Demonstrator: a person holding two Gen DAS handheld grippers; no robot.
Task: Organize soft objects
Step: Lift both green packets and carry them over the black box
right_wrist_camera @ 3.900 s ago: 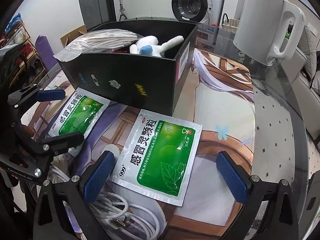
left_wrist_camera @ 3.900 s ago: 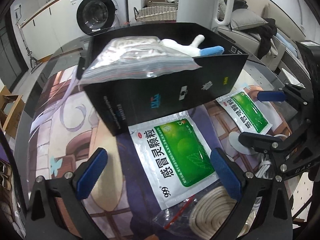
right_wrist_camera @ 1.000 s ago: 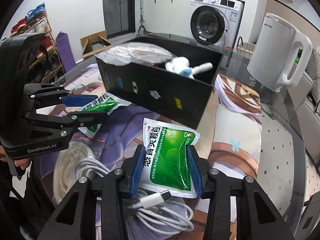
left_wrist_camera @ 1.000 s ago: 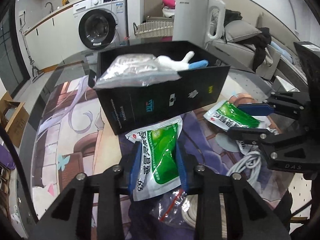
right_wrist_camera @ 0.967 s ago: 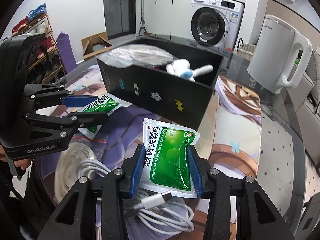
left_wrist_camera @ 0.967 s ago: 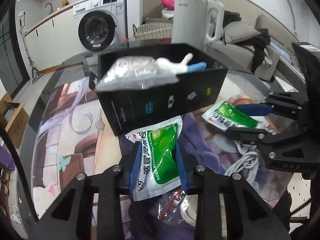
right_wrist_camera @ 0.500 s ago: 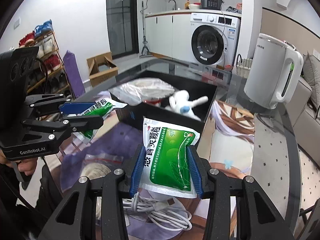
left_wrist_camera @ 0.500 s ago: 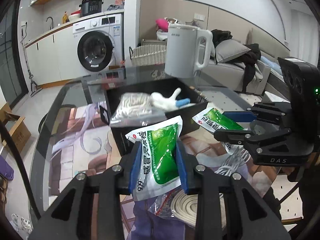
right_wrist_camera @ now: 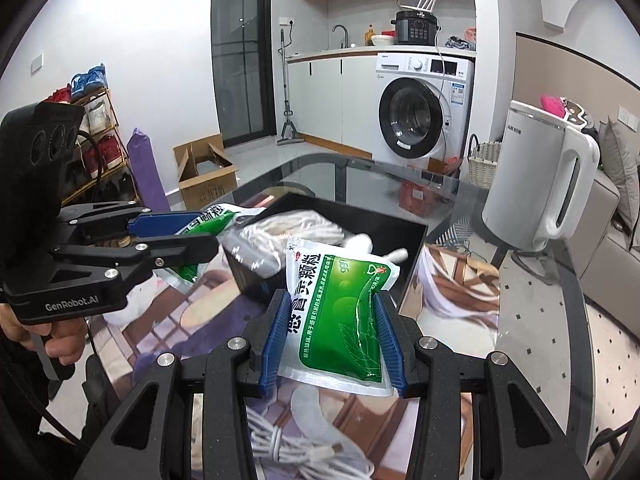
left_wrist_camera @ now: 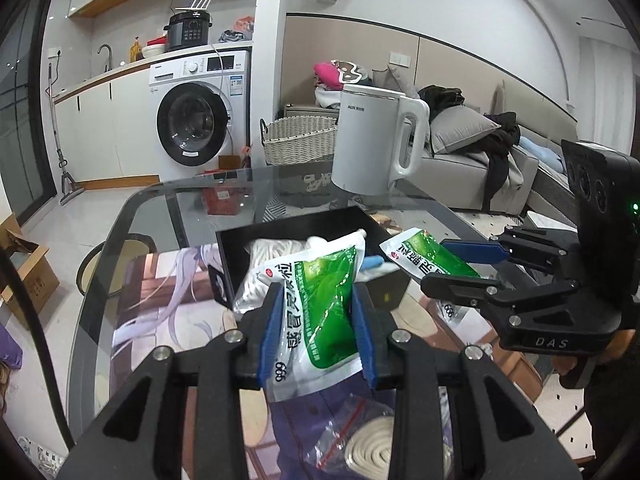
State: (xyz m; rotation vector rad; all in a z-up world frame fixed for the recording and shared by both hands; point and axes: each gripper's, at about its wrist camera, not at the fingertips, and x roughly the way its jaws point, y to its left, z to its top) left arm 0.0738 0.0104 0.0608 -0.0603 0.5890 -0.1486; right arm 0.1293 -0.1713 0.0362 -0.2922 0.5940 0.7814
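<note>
My left gripper (left_wrist_camera: 316, 332) is shut on a green and white medicine pouch (left_wrist_camera: 316, 308), held high above the table in front of the black box (left_wrist_camera: 228, 244). My right gripper (right_wrist_camera: 334, 340) is shut on a second green and white pouch (right_wrist_camera: 340, 316), also lifted near the box (right_wrist_camera: 412, 240). The box holds a bagged white rope (right_wrist_camera: 296, 232) and a white and blue plush toy (left_wrist_camera: 374, 264). Each gripper shows in the other's view, the right one (left_wrist_camera: 460, 264) and the left one (right_wrist_camera: 176, 232).
A white kettle (left_wrist_camera: 372, 140) stands at the glass table's far edge. A bagged rope coil (left_wrist_camera: 368, 452) and a white cable (right_wrist_camera: 304, 452) lie on the patterned mat near me. A washing machine (left_wrist_camera: 200, 120), wicker basket and sofa stand beyond the table.
Both grippers closed on the pouches earlier and have since lifted them well above the table and toward the box, which now looks lower and smaller.
</note>
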